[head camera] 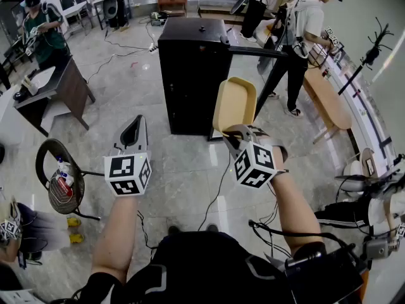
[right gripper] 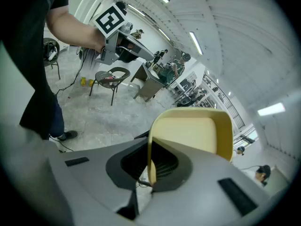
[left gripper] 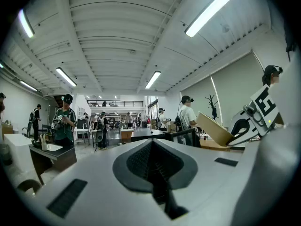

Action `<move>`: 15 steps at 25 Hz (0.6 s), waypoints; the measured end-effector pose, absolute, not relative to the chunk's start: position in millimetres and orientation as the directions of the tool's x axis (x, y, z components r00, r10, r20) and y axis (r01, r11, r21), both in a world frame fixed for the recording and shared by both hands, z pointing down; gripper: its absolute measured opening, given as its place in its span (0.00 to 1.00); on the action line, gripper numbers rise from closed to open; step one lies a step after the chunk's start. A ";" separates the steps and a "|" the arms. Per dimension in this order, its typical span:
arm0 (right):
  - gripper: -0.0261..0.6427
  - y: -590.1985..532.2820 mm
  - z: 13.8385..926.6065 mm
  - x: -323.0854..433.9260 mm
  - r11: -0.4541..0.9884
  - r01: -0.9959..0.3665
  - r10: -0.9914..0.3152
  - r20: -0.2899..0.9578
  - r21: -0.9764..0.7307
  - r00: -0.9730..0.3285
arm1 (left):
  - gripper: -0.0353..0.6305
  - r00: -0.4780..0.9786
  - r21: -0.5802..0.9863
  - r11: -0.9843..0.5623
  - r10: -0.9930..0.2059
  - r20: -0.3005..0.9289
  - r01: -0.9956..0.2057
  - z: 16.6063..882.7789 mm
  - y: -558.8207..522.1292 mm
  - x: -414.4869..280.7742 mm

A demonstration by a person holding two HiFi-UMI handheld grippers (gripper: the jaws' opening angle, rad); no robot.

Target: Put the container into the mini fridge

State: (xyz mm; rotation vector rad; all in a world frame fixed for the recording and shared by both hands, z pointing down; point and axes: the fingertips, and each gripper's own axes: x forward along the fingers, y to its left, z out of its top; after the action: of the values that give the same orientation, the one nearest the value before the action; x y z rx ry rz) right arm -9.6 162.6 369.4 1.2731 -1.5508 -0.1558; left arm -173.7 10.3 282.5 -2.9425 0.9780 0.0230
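Observation:
The black mini fridge [head camera: 193, 75] stands on the floor ahead, its door [head camera: 256, 51] swung open to the right. My right gripper [head camera: 239, 133] is shut on the rim of a pale yellow container [head camera: 234, 102], held up in front of the open door. In the right gripper view the container [right gripper: 195, 135] fills the space past the right gripper [right gripper: 150, 173], its wall pinched between the jaws. My left gripper [head camera: 134, 132] hovers to the fridge's lower left, shut and empty. The left gripper [left gripper: 153, 147] in its own view points level, with the container [left gripper: 214, 128] off to its right.
A round-seated chair [head camera: 60, 182] holding a bottle stands at the left, and a dark desk [head camera: 60, 87] behind it. A person [head camera: 304, 30] stands by a long bench [head camera: 326, 100] at the right. Cables [head camera: 215, 195] trail over the glossy floor near my feet.

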 end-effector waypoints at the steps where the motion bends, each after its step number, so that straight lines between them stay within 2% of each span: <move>1: 0.07 163.1 368.7 -11.0 0.420 -0.624 -0.766 0.626 0.659 0.145 | 0.07 0.802 -0.033 -0.801 -0.596 -0.028 -0.597 281.6 10.2 -173.6; 15: 0.07 173.8 366.1 -21.4 0.428 -0.618 -0.758 0.634 0.660 0.152 | 0.07 0.812 -0.016 -0.812 -0.582 -0.040 -0.583 281.3 25.1 -179.3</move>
State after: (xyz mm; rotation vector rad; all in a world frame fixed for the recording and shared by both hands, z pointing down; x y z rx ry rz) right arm -21.4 173.8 366.1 1.2605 -1.5389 -0.1536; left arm -179.3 25.1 281.3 -2.9637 0.9534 0.0517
